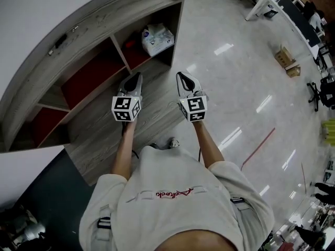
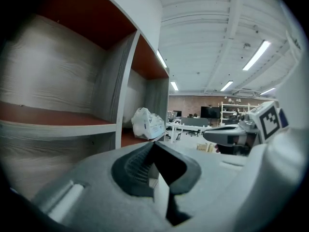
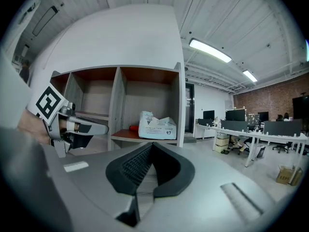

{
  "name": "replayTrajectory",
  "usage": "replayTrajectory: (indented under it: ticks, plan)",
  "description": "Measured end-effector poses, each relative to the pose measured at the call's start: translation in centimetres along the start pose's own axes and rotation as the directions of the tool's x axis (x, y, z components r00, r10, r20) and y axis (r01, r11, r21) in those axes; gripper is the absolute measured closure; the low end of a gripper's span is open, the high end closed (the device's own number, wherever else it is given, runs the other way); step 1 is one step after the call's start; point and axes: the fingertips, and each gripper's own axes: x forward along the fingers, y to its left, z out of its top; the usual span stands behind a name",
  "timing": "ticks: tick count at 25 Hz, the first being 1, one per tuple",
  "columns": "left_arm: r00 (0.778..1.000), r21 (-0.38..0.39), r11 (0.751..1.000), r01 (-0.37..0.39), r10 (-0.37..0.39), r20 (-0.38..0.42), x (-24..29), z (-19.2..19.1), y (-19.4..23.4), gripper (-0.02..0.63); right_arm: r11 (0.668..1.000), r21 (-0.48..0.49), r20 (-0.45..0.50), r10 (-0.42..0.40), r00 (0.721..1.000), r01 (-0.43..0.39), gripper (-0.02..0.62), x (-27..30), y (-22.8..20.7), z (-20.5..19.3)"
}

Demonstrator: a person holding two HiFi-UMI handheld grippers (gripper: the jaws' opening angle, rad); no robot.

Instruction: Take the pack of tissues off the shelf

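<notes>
Closest to me in the head view is the person's pale grey shirt (image 1: 172, 203), with both forearms reaching out from it. The left gripper (image 1: 137, 77) and the right gripper (image 1: 181, 76) are side by side, each with its black-and-white marker cube, pointing towards the grey wood-grain shelf unit with red-brown inner panels (image 1: 99, 20). Each gripper view shows me its dark ribbed jaws clenched tip to tip with nothing between them. The white plastic pack of tissues (image 1: 157, 38) sits on the red-brown board of the end compartment, well apart from both grippers. Just beside it lies a small red object (image 3: 133, 127), possibly a cap; I can't make it out at this size. The glossy pale floor (image 1: 235, 88) spreads to the right.
</notes>
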Motion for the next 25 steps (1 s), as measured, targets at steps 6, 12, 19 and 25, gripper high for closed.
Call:
replayTrajectory:
  ticks: [6, 12, 19, 25]
  plan:
    - [0.999, 0.001, 0.999, 0.042, -0.042, -0.016, -0.4, -0.7, 0.4, 0.607, 1.0, -0.008, -0.006, 0.013, 1.0, -0.014, 0.588, 2.2, 2.3, 0.3]
    - [0.999, -0.002, 0.999, 0.041, -0.041, -0.021, -1.1, -1.1, 1.4, 0.607, 0.999, -0.023, 0.015, 0.048, 0.999, -0.048, 0.588, 5.0, 3.9, 1.7]
    - [0.999, 0.001, 1.0, 0.018, -0.018, -0.026, -2.0, -1.2, 2.4, 0.607, 0.994, -0.033, 0.041, 0.105, 0.994, -0.103, 0.503, 8.6, 5.5, 3.6]
    - [0.999, -0.008, 1.0, -0.028, 0.028, -0.022, -3.3, -1.2, 3.8, 0.607, 0.992, -0.036, 0.017, 0.123, 0.992, -0.122, 0.463, 11.9, 6.2, 4.0]
